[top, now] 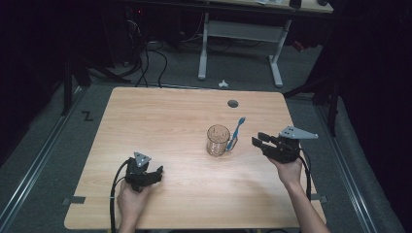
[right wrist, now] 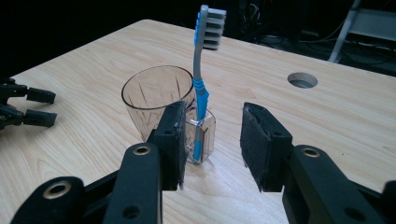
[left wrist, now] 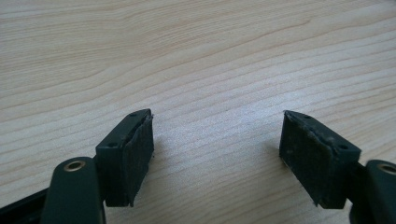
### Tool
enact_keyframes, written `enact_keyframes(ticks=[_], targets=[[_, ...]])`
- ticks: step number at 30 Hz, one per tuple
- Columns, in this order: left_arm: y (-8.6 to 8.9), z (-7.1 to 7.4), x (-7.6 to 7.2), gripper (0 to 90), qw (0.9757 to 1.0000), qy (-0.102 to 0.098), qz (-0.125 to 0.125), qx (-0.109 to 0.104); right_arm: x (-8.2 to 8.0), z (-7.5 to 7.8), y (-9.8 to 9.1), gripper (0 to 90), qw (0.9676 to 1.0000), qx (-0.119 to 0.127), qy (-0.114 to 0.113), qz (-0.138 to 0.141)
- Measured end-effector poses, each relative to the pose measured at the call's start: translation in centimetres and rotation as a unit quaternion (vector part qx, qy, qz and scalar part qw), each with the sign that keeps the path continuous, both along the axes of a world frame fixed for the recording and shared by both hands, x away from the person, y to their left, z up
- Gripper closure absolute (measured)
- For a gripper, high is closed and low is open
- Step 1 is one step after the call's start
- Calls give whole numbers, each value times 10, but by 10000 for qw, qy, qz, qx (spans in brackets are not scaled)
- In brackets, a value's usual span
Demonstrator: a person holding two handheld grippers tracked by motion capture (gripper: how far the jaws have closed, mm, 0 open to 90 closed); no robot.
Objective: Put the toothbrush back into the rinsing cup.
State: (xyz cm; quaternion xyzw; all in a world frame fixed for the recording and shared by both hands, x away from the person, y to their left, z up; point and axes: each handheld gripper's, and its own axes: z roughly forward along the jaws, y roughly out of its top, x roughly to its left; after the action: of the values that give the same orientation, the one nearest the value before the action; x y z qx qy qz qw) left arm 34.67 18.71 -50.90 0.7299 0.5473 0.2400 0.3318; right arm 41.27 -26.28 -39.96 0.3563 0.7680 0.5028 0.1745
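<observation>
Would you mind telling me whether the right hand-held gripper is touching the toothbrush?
Apart: the high view shows bare table between the right hand-held gripper and the toothbrush.

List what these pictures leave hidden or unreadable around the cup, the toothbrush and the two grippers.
- Toothbrush handle foot: right gripper view, blurred by the clear holder's wall and partly covered by the right gripper jaw.
- Cup contents: high view, too small to tell.
- Cup base: right gripper view, behind the jaw.
- Left gripper body: left gripper view, cut off by the bottom edge.
</observation>
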Motion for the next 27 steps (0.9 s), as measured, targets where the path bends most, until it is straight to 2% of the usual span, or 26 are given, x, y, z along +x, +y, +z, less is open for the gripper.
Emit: enact_keyframes(ticks=[7, 27], targets=[[0, 0, 0, 266, 10000, 0, 0, 2, -5, -4, -2, 610, 10000, -3, 42, 13], [0, 0, 0, 264, 10000, -1, 2, 10, -13, -26, -4, 612, 9994, -126, 308, 22]])
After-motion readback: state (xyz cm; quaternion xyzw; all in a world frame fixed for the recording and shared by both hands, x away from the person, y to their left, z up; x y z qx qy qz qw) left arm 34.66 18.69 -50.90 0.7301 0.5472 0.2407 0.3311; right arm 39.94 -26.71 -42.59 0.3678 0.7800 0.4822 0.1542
